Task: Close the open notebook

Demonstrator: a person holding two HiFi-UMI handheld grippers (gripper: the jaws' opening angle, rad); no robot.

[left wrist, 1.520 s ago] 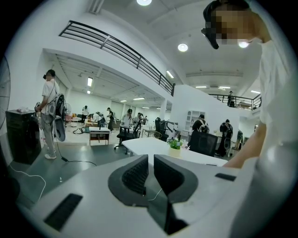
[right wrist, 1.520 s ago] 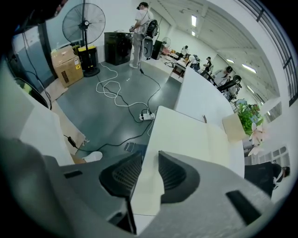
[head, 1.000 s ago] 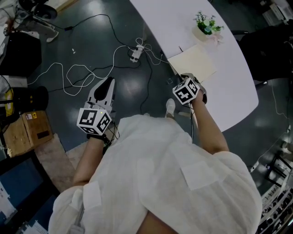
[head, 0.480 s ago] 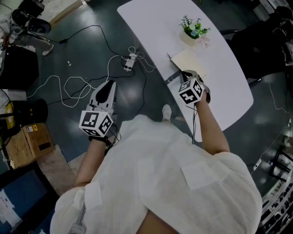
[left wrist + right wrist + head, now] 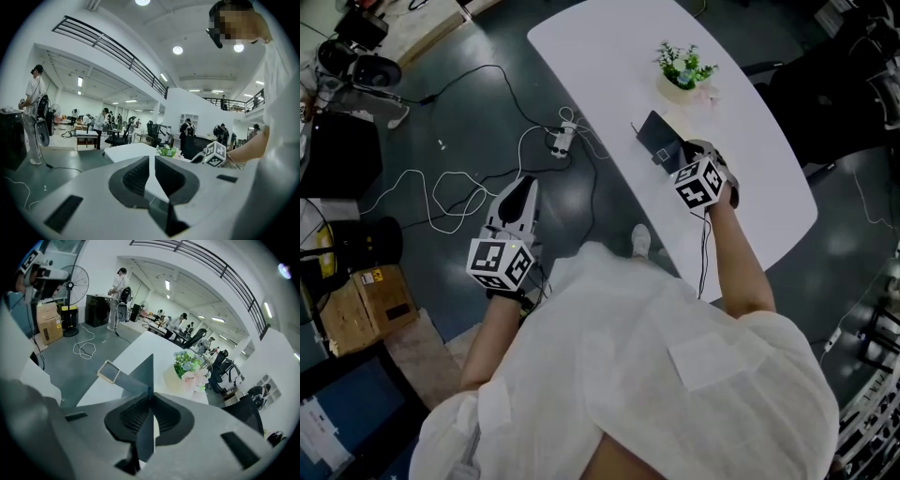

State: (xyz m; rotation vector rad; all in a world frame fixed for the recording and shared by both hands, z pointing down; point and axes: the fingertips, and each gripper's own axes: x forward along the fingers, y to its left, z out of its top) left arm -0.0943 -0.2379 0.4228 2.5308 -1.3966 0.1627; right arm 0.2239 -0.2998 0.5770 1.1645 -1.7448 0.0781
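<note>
The notebook [image 5: 659,137] lies on the white table [image 5: 609,56], showing its dark cover instead of open pages. My right gripper [image 5: 683,151] is at its near right edge. In the right gripper view the dark cover [image 5: 143,373] stands edge-on between the pads of the right gripper [image 5: 151,397], which press on it while the jaws are opening slightly. A strap with a pale tab [image 5: 108,371] hangs from the cover. My left gripper [image 5: 525,184] hovers over the floor left of the table. Its jaws [image 5: 152,159] are almost together and hold nothing.
A potted plant [image 5: 681,73] stands just beyond the notebook. Cables [image 5: 469,187] and a power strip [image 5: 560,141] lie on the dark floor left of the table. A cardboard box [image 5: 380,295] sits at the left. People stand in the background of both gripper views.
The cream pages that showed a second ago are now covered by the dark cover. My right gripper has swung up and away from me with it. The left gripper drifted slightly.
</note>
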